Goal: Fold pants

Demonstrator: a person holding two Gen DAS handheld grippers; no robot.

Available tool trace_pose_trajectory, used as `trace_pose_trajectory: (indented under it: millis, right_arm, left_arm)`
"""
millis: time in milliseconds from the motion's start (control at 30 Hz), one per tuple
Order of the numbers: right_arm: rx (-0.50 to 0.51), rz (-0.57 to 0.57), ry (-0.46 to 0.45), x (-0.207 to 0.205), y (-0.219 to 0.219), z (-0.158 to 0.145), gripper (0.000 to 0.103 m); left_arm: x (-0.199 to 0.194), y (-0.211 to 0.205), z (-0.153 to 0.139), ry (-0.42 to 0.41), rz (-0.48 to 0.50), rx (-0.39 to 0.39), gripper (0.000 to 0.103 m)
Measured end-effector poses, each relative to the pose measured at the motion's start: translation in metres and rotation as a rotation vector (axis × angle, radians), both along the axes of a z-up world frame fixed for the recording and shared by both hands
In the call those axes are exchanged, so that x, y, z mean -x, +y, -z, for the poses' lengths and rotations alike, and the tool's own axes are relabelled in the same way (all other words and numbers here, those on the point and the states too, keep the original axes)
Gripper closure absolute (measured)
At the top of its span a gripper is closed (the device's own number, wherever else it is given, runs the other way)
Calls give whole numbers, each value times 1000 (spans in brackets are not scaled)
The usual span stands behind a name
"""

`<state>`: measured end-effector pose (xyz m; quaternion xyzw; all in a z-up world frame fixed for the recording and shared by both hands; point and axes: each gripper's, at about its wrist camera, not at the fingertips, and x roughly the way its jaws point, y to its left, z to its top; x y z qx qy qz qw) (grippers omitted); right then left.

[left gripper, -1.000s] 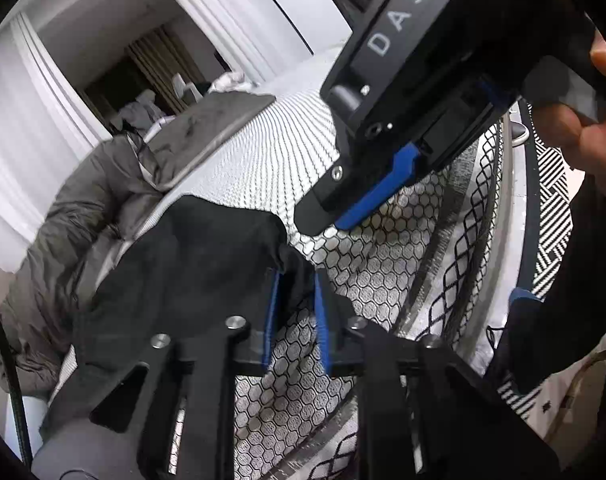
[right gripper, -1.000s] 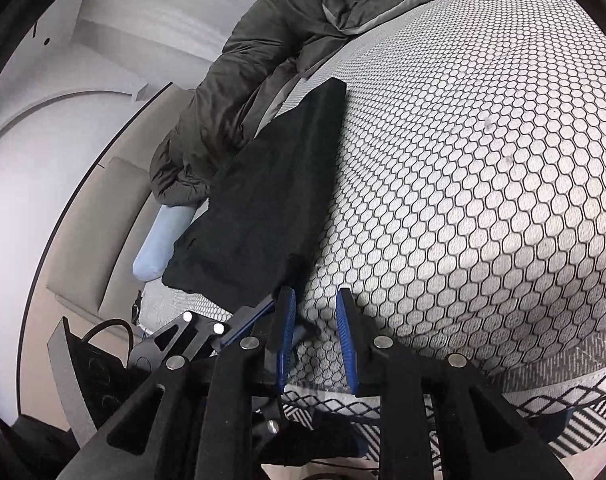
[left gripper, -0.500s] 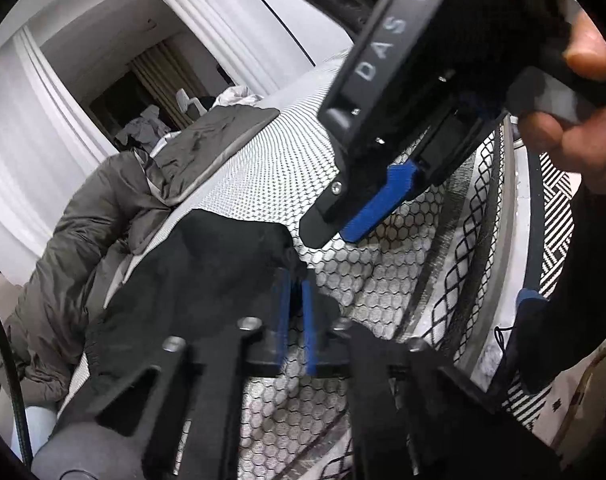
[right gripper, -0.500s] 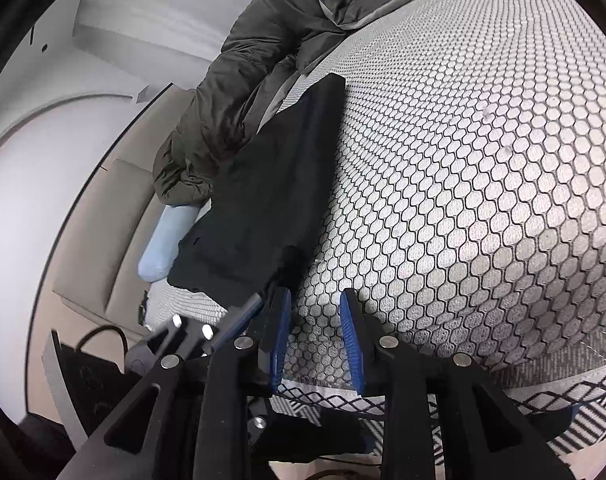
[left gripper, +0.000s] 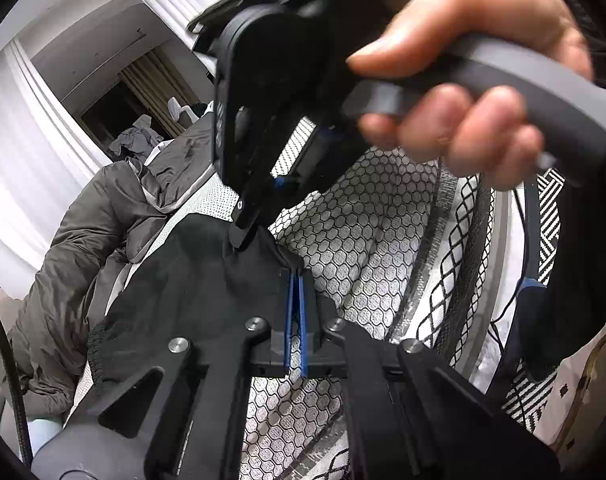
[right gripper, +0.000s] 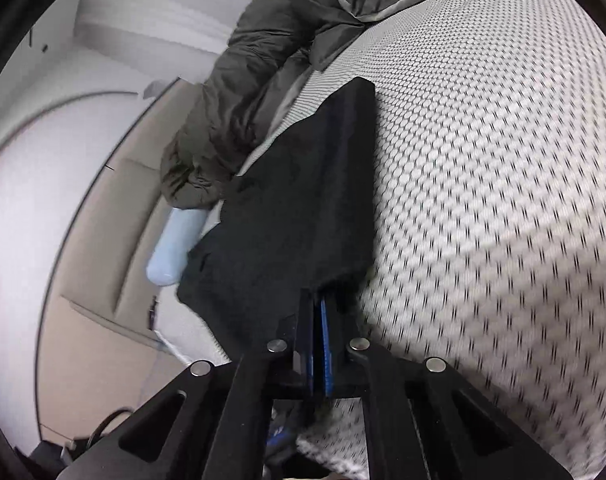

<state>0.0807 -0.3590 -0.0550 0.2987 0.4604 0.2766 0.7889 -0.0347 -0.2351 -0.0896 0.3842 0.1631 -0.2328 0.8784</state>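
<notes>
Black pants (left gripper: 191, 296) lie along the left side of a hexagon-patterned mattress (left gripper: 367, 224). My left gripper (left gripper: 295, 280) is shut on the near edge of the pants, its blue pads pressed together on the cloth. My right gripper (left gripper: 245, 236) reaches across just above it, held by a hand (left gripper: 471, 80), its tips pinching the same black cloth a little farther along. In the right wrist view the pants (right gripper: 299, 200) stretch away as a long dark strip, and the right gripper (right gripper: 319, 300) is shut on their near corner, lifted slightly off the mattress (right gripper: 483, 180).
A dark grey padded jacket (left gripper: 75, 248) is heaped beside the pants at the mattress's left edge (right gripper: 239, 92). A pale blue bolster (right gripper: 175, 248) lies past the edge against a beige upholstered panel. Cables and black-and-white patterned fabric lie to the right.
The right gripper swung left over the pants edge and shut on the cloth. The left gripper closed on the pants edge and stayed in place.
</notes>
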Motion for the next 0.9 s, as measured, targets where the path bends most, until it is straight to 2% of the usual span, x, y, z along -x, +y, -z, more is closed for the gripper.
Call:
trace_pose_trajectory:
  millis: [133, 200, 267, 333, 400, 433, 467, 533, 567, 600, 633, 667, 700, 767, 900]
  right_arm:
    - [35, 13, 2, -12, 0, 3, 100]
    - [33, 47, 5, -13, -7, 1, 99]
    - [27, 59, 11, -7, -16, -3, 85]
    - [13, 61, -17, 3, -27, -6, 42]
    - [-33, 63, -30, 9, -33, -6, 37]
    - [-51, 54, -24, 9, -33, -3, 37]
    - [-55, 45, -14, 7, -30, -1, 37]
    - [-43, 16, -13, 3, -20, 2, 37]
    - [-37, 0, -18, -1, -12, 3, 37]
    - [-31, -12, -21, -5, -5, 3, 37]
    - [-14, -25, -22, -13, 6, 5, 45]
    - [7, -29, -26, -17, 14, 6, 59]
    - [59, -36, -21, -23, 23, 9, 88]
    - [139, -45, -1, -33, 33, 11, 93]
    - [170, -58, -61, -47, 24, -15, 95]
  left_arm:
    - [2, 0, 1, 29, 14, -2, 103]
    - [3, 3, -4, 56, 19, 26, 103]
    - [0, 9, -12, 111, 27, 78, 103]
    - [-11, 27, -32, 241, 52, 226, 103]
    - [-22, 48, -52, 311, 72, 357, 100]
    - [-28, 58, -60, 323, 62, 409, 82]
    - [-35, 70, -71, 329, 37, 461, 43]
    - [-48, 102, -88, 293, -45, 580, 0]
    - [-56, 126, -98, 249, -108, 661, 1]
    - [-63, 139, -102, 244, -145, 693, 1]
    - [-71, 152, -104, 250, -188, 711, 1]
    - [-81, 167, -107, 249, -245, 733, 1]
    - [-89, 184, -107, 235, -307, 764, 1]
    - [-105, 213, -105, 229, -407, 813, 1]
    - [-126, 243, -95, 302, -512, 828, 1]
